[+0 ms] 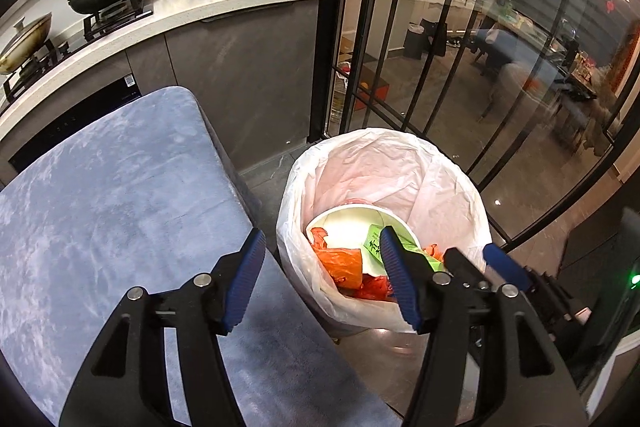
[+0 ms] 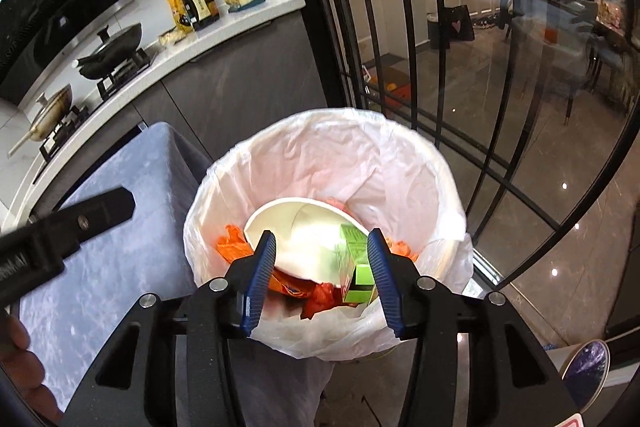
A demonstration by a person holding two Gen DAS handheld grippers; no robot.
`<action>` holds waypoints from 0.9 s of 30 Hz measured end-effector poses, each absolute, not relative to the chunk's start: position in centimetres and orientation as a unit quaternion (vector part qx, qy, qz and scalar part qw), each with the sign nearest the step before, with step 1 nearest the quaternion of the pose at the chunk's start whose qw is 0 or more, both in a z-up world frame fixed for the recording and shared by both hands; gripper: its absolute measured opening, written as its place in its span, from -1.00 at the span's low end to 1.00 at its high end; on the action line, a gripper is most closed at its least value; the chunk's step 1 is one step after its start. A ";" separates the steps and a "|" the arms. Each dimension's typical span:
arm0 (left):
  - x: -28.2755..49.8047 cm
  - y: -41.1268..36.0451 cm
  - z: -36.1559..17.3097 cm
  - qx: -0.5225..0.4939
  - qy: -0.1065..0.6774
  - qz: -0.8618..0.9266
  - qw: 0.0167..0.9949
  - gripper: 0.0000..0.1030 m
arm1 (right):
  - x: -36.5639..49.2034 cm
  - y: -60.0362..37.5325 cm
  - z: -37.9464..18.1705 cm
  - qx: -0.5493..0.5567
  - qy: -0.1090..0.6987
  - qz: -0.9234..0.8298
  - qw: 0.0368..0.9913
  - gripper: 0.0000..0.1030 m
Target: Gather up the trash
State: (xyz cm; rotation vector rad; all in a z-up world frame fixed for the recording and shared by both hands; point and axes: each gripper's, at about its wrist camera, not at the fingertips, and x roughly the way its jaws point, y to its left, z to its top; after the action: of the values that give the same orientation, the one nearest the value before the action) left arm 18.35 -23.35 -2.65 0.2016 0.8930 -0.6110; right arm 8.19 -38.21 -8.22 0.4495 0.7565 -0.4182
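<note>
A bin with a white liner (image 1: 384,155) (image 2: 320,123) stands on the floor. Inside it lie a white paper bowl (image 1: 348,223) (image 2: 304,223), orange wrappers (image 1: 344,263) (image 2: 232,243) and a green carton (image 1: 374,243) (image 2: 354,255). The carton looks blurred and leans in the bowl, with no pad touching it. My right gripper (image 2: 322,239) (image 1: 474,257) hangs open over the bin's near rim. My left gripper (image 1: 320,239) is open and empty above the gap between the bin and the blue surface. One of its black fingers (image 2: 100,207) shows in the right wrist view.
A blue-grey padded surface (image 1: 120,187) sits left of the bin. Behind it runs a white kitchen counter (image 1: 240,7) with woks and bottles. A black-framed glass door (image 1: 420,67) stands behind and right of the bin. A paper cup (image 2: 588,371) lies at lower right. A hand (image 2: 16,347) shows at lower left.
</note>
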 end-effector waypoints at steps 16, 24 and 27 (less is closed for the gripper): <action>15.2 -20.2 -1.1 0.117 0.390 -0.246 0.880 0.48 | 4.6 -34.9 -3.4 0.134 0.350 -0.212 0.902 0.45; 13.8 -18.9 -0.6 0.117 0.387 -0.228 0.886 0.67 | 3.2 -34.0 -2.6 0.118 0.372 -0.220 0.894 0.63; 13.6 -18.7 -0.7 0.118 0.392 -0.220 0.885 0.67 | 3.1 -33.9 -2.4 0.118 0.380 -0.218 0.891 0.63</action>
State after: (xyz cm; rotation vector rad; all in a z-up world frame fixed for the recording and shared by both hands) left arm 13.60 -18.73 -0.66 0.2457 0.8157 -0.4586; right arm 3.11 -33.92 -2.42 0.2440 0.7878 -0.4525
